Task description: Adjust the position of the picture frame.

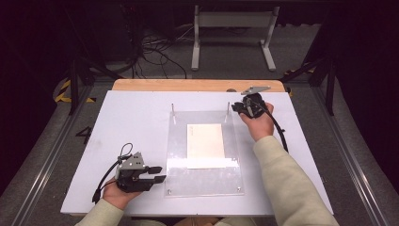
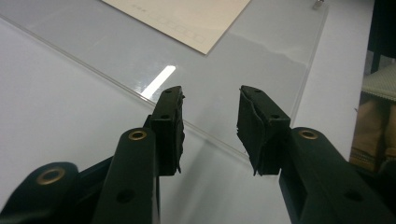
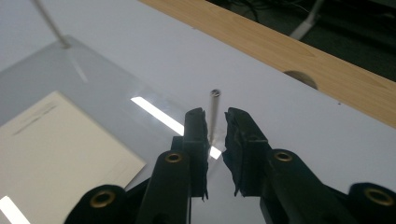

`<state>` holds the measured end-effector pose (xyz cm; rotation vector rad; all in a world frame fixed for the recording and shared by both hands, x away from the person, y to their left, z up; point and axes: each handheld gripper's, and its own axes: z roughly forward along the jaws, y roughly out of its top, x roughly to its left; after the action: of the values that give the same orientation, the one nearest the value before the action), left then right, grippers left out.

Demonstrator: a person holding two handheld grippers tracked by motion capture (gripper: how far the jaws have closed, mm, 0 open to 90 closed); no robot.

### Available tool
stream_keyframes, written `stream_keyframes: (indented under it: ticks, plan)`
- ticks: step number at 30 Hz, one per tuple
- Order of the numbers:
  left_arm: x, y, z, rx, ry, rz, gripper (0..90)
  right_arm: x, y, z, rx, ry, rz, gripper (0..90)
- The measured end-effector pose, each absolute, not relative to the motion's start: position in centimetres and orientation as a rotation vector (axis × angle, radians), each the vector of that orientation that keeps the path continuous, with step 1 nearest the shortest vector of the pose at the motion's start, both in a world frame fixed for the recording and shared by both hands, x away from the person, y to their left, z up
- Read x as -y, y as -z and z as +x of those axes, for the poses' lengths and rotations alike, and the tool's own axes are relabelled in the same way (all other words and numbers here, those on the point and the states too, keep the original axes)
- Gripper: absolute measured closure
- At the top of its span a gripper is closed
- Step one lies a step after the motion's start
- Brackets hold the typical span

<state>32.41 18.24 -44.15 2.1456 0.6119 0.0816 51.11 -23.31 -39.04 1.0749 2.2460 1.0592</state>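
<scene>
Right gripper view: our right gripper (image 3: 215, 126) brackets the far-right pin (image 3: 214, 114), jaws narrowly apart, seemingly not pinching; closing off-centre could bend it. Left gripper (image 2: 210, 114) spread, empty.

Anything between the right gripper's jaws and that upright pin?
No. In the right gripper view the metal pin stands just beyond the right gripper, with bare gap between.

White table (image 1: 131, 117) with wooden far edge, clear acrylic plate (image 1: 204, 181) lying flat at its middle
</scene>
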Motion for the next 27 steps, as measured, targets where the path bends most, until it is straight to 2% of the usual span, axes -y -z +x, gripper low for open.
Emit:
stream_keyframes:
  ticks: [7,8,9,11,15,27]
  plan:
    - [-17.8,44.1,31.6,-0.59,-0.057,2.156,58.7,24.9,39.0,42.5,-2.339,-1.147,0.854,73.5]
    - [-17.7,44.0,31.5,-0.587,-0.055,2.159,58.7,24.9,39.0,42.5,-2.339,-1.147,0.854,73.5]
    - [-17.6,44.0,31.3,-0.584,-0.052,2.159,58.4,25.5,39.1,40.1,-2.347,-1.202,0.819,72.7]
    - [-17.6,43.9,31.1,-0.581,-0.049,2.157,58.0,25.6,39.1,39.3,-2.352,-1.216,0.812,72.5]
    - [-17.5,43.9,30.7,-0.571,-0.036,2.164,57.9,25.9,39.8,35.2,-2.419,-1.257,0.749,70.0]
    - [-16.4,44.8,30.3,-0.501,0.071,2.247,57.0,25.4,42.3,30.9,-2.628,-1.215,0.636,68.8]
